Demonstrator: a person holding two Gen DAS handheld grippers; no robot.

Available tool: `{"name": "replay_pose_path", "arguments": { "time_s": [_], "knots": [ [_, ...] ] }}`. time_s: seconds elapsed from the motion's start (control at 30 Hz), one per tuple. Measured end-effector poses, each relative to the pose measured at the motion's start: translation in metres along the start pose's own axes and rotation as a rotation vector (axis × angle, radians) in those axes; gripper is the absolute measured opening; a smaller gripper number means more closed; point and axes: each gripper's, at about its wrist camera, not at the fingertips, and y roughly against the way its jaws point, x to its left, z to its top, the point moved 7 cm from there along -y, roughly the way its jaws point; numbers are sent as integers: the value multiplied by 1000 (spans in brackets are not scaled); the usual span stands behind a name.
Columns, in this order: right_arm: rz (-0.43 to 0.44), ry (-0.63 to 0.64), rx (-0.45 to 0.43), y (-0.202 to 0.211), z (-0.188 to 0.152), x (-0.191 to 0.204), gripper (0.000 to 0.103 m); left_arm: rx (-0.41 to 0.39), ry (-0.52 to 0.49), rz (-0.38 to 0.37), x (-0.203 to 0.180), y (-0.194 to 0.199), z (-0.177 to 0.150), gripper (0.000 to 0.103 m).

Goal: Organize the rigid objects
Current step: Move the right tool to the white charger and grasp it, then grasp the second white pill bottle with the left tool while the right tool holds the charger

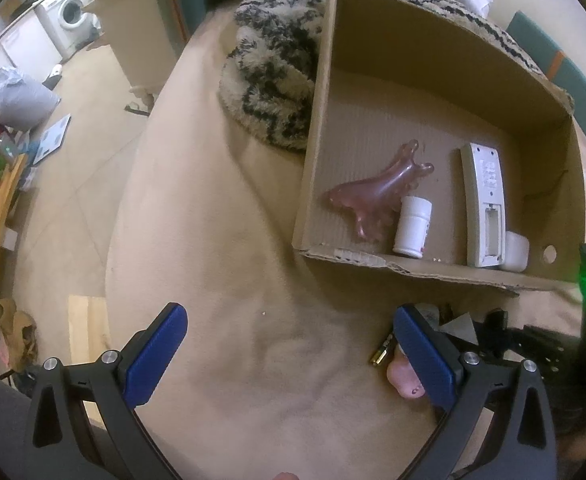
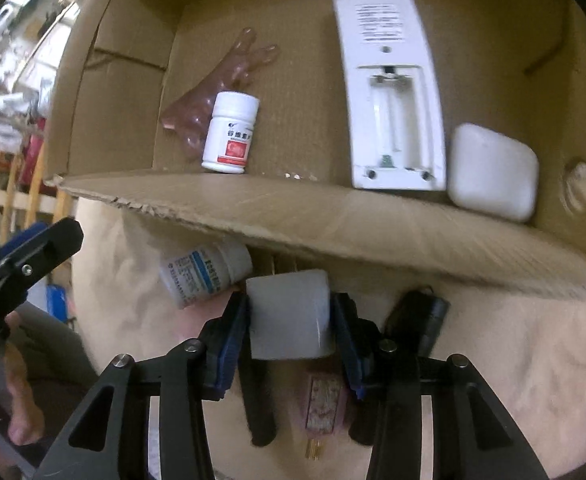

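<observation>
Pinched between the right claw [image 2: 291, 314], a white block [image 2: 289, 312] sits just outside the cardboard box [image 2: 333, 216], near its front wall, likely bound for the remote [image 2: 389, 88] and pill bottle [image 2: 232, 132] already inside. Left claw [image 1: 289, 354] hangs spread, empty, over the beige bed [image 1: 221, 240].

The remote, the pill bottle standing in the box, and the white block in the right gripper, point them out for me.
remote [image 2: 389, 80], right wrist view, on its back casing.
pill bottle [image 2: 231, 132], right wrist view, on its label.
white block [image 2: 289, 312], right wrist view, on its near face.
</observation>
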Motion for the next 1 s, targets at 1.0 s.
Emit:
{"name": "replay_pose_path", "arguments": {
  "time_s": [1.0],
  "knots": [
    [232,-146,-264,113,-9,-31,45,54,-187,-107,-55,-21,-2,85]
  ]
}}
